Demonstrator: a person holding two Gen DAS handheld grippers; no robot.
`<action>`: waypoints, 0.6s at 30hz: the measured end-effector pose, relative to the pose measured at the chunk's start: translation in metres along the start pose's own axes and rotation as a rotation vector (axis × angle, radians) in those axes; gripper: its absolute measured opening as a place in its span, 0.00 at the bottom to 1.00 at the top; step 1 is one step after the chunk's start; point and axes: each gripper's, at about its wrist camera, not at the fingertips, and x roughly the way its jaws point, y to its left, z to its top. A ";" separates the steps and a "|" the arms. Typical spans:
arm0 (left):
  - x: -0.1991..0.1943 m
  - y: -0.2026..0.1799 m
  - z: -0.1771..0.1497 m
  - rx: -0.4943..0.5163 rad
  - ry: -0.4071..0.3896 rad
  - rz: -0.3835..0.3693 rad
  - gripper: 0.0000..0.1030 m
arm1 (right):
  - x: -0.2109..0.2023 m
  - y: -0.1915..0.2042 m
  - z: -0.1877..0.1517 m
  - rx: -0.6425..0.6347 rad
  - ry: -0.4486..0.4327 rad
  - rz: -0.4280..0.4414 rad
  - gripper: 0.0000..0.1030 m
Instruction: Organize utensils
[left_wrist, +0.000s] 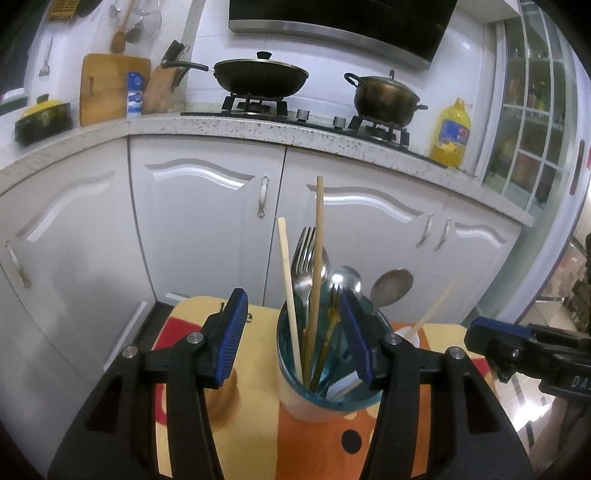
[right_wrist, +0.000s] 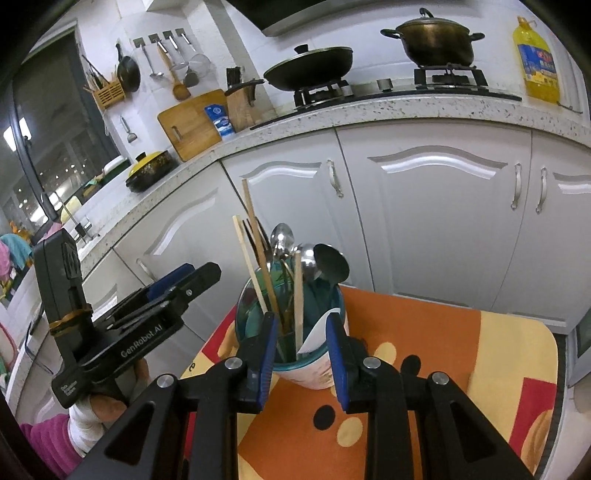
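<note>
A white cup (left_wrist: 314, 402) with a teal inside stands upright on an orange, yellow and red patterned bench (left_wrist: 258, 424), packed with utensils that stick up out of its mouth. Two pale wooden chopsticks (left_wrist: 318, 236) rise highest, one nearly straight up, the shorter one leaning a little to its left. A steel fork (left_wrist: 303, 258) stands tines up between them. Two steel spoons (left_wrist: 391, 288) stand bowl up, leaning toward the right rim; a third spoon bowl (left_wrist: 345, 278) shows just beside them. A smaller fork with an amber handle (left_wrist: 334, 306) sits lower in the bunch. A white spoon (right_wrist: 314, 338) leans against the inner wall, mostly below the rim.
</note>
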 end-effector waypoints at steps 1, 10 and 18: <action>-0.001 0.000 -0.001 -0.003 0.005 0.004 0.49 | 0.000 0.002 -0.001 -0.005 -0.001 -0.004 0.25; -0.010 -0.009 -0.004 0.012 0.012 0.017 0.49 | 0.003 0.016 -0.012 -0.049 0.011 -0.036 0.27; -0.016 -0.014 -0.009 0.036 0.022 0.064 0.49 | -0.001 0.017 -0.015 -0.056 -0.009 -0.071 0.31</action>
